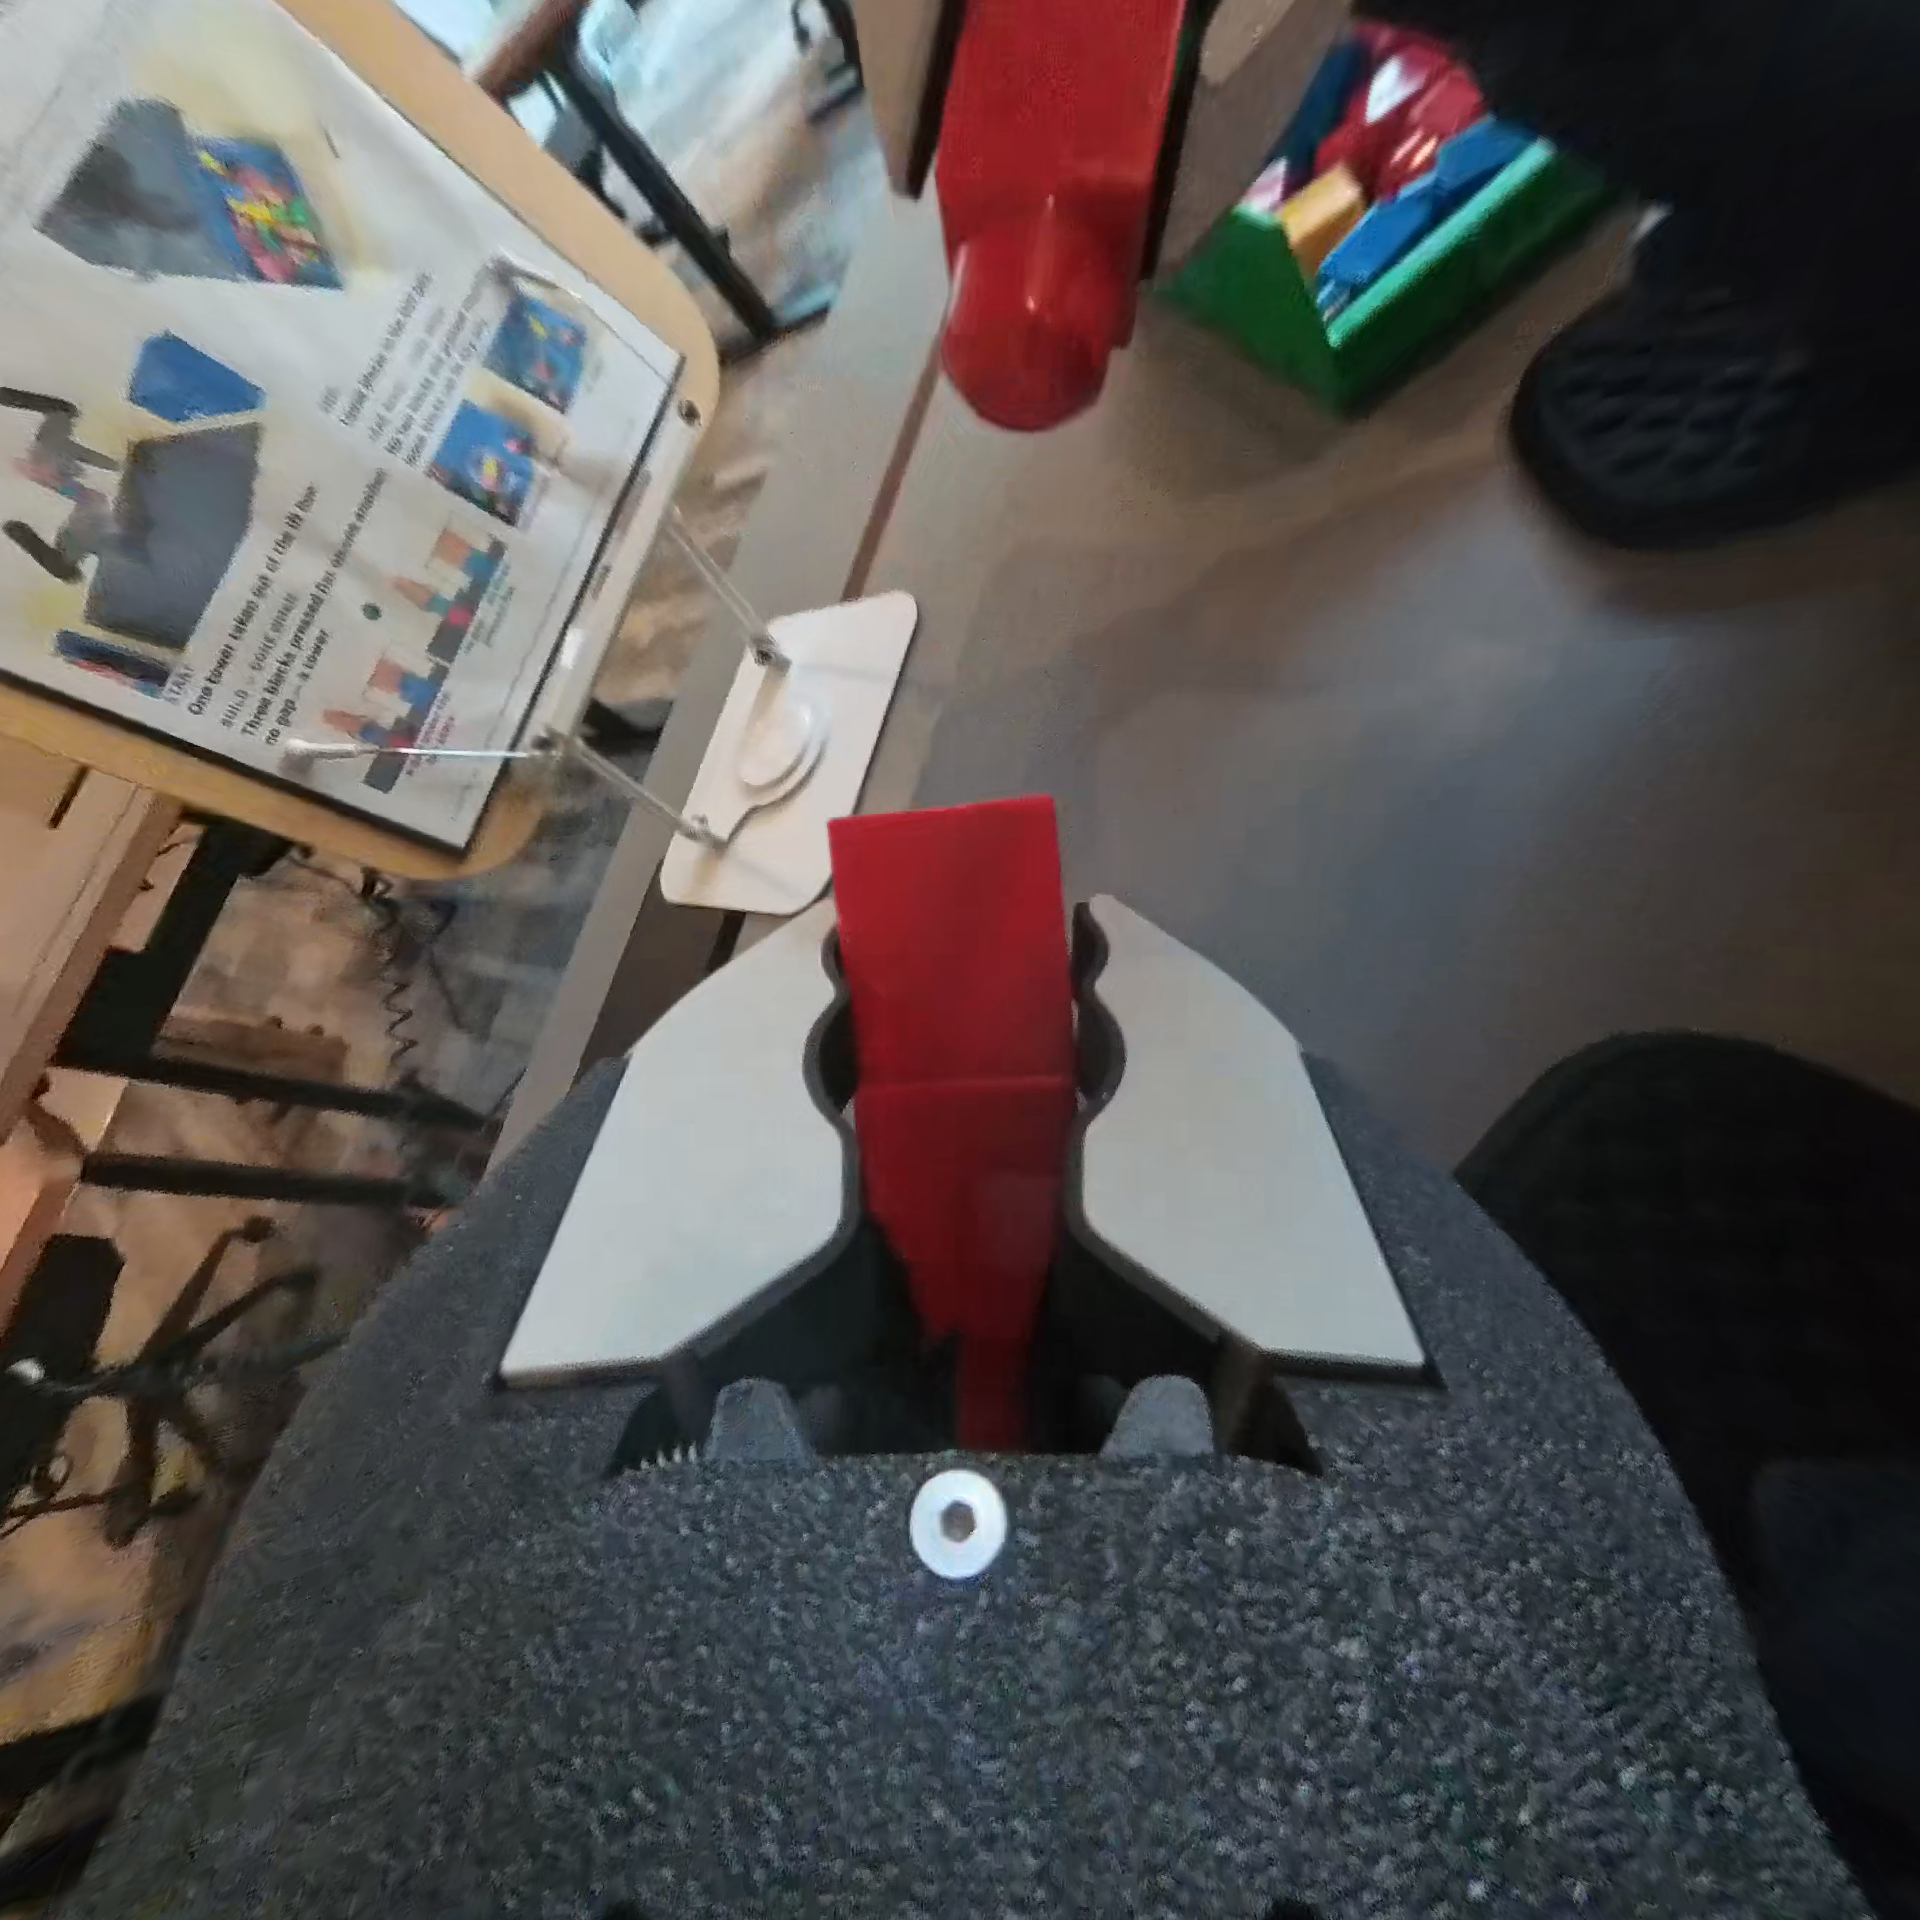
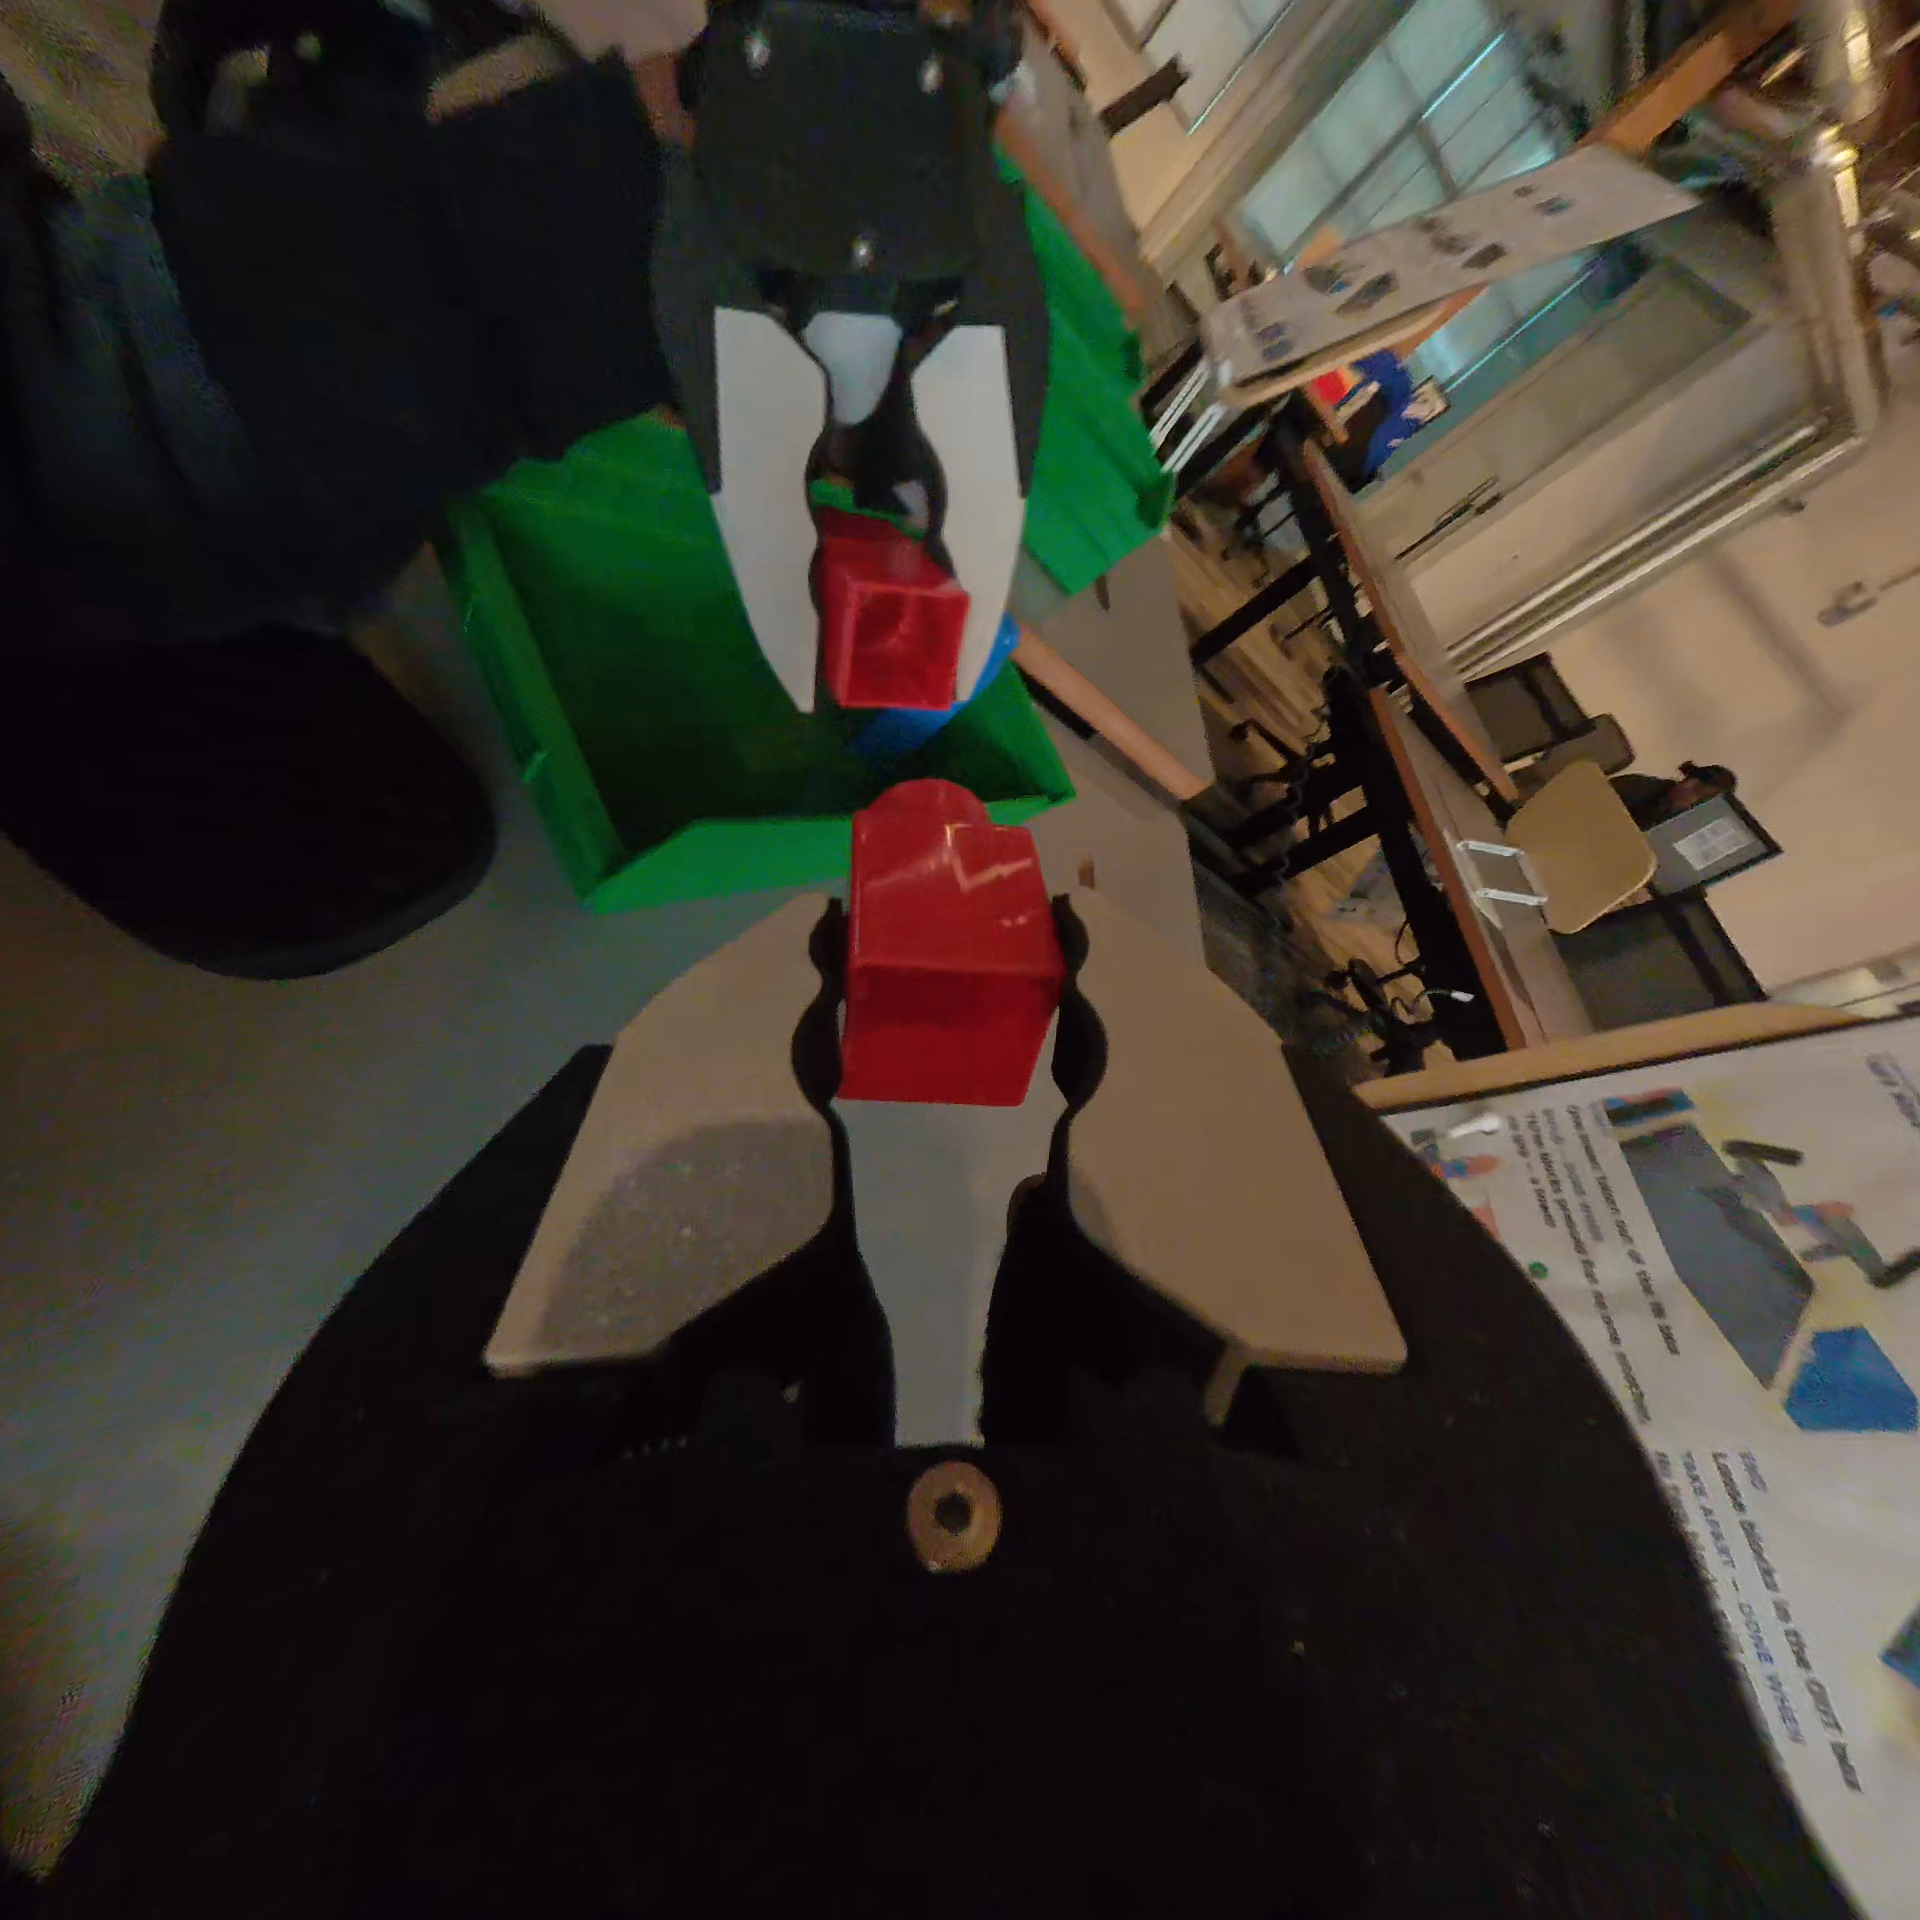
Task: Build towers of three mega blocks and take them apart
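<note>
Grey table (image 1: 1299,727) under green bin (image 1: 1351,312)

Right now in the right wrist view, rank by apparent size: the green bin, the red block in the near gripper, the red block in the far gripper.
1. Green bin, largest.
2. Red block in the right gripper.
3. Red block in the left gripper, smallest, though it is farther from the camera, so the two blocks may really match.
</note>
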Demonstrator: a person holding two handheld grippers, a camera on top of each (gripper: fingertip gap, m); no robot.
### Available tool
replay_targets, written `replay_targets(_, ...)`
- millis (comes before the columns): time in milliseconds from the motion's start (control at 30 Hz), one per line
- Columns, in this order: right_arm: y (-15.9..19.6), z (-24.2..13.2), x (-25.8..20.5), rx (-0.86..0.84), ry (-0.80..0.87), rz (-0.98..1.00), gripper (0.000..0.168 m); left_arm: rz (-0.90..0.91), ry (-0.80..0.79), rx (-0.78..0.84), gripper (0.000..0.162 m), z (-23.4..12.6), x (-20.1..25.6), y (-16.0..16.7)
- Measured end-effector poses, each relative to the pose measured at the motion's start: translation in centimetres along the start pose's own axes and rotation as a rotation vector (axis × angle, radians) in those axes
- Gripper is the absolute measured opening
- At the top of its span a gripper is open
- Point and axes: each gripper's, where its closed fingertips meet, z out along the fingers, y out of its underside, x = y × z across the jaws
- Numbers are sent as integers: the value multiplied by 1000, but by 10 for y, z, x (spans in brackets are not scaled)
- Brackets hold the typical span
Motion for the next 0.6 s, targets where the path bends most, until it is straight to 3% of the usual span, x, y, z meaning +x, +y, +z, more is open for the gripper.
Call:
replay_targets(333,9,-37,28,-73,186,37,38,53,17,31,39,4,5,-11)
replay_targets(467,31,-80,32,-290,239,91,38,57,28,31,39,8,6,-12)
replay_targets(600,77,-149,10,-581,260,224,38,63,49,31,39,16,7,-11)
